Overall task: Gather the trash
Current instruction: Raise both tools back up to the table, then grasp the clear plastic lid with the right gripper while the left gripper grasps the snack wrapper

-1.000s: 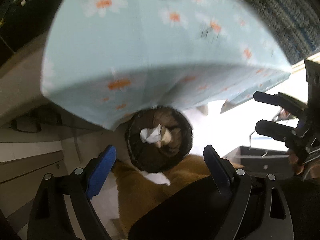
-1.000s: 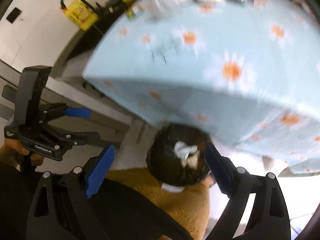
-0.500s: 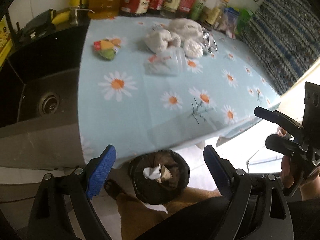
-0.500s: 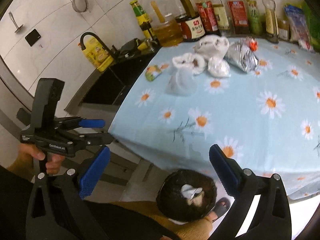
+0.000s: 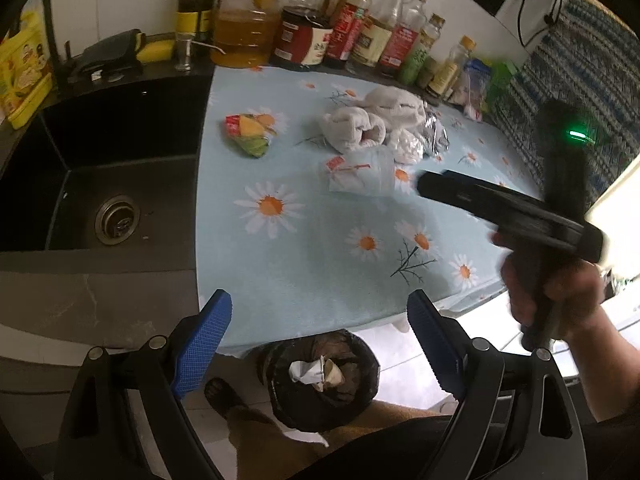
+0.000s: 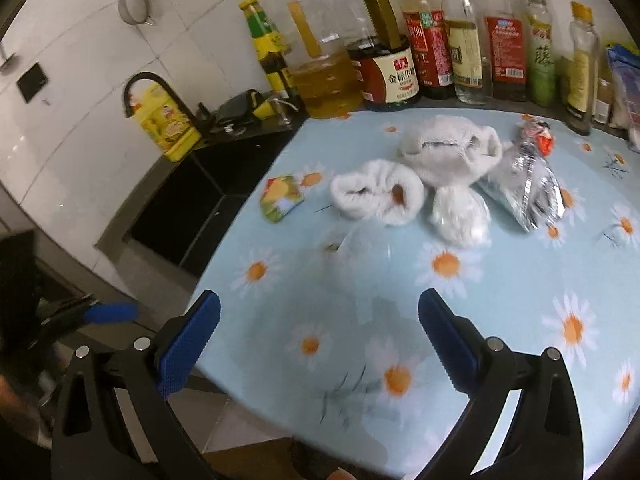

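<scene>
Both grippers, the left gripper (image 5: 318,342) and the right gripper (image 6: 318,340), are spread wide and empty. Clear plastic cup (image 6: 362,254) lies at 12 o'clock; approach low, then close gently, since it crushes easily.

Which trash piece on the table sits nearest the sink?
The small red-yellow-green wrapper, alone by the tablecloth's sink-side edge; the white wads and silver foil bag lie farther off.
</scene>
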Tool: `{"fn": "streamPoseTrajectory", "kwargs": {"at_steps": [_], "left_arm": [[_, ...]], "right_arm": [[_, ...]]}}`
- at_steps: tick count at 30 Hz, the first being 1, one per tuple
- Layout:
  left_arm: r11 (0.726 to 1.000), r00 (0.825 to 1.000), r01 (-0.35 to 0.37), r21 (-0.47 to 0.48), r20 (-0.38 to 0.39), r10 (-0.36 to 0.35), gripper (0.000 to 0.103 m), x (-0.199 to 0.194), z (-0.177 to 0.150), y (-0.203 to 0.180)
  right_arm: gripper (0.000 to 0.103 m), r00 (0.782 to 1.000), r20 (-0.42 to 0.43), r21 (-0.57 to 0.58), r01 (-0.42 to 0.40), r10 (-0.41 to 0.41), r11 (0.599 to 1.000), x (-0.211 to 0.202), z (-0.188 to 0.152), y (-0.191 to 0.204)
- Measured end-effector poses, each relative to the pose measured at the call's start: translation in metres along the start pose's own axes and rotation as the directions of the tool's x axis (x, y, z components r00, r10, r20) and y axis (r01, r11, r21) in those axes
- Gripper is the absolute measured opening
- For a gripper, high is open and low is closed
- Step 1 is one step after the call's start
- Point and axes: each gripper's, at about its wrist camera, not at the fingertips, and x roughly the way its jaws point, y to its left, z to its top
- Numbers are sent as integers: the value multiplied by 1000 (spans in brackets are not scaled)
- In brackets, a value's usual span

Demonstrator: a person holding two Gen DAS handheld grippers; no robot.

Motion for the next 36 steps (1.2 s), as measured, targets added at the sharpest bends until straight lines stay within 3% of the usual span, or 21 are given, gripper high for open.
{"fn": "streamPoseTrajectory", "kwargs": {"at_steps": [3, 9, 15, 20, 28, 36], "left_arm": [[1000, 1000, -14, -16, 14, 15, 87, -6, -6, 4], [998, 999, -42, -48, 7, 42, 87, -8, -13, 13], [996, 998, -55, -74, 17, 57, 87, -11, -16, 18], [995, 998, -63, -83, 12, 64, 87, -9, -16, 19], [994, 997, -78, -79, 2, 79, 87, -6, -11, 22], [995, 996, -85, -52, 9, 86, 87, 5, 10, 23]], "right_arm": [[98, 998, -40, -29, 49, -50, 998, 31, 10, -10], [98, 994, -106, -54, 20, -26, 998, 62, 13, -19], [89, 994, -108, -120, -6, -7, 993, 68, 18, -15], [65, 995, -93, -149, 9, -23, 989, 70, 19, -11], [63, 997, -73, -112, 13, -22, 994, 63, 13, -13], [63, 1000, -21, -62, 0, -1, 998, 29, 12, -14]]}}
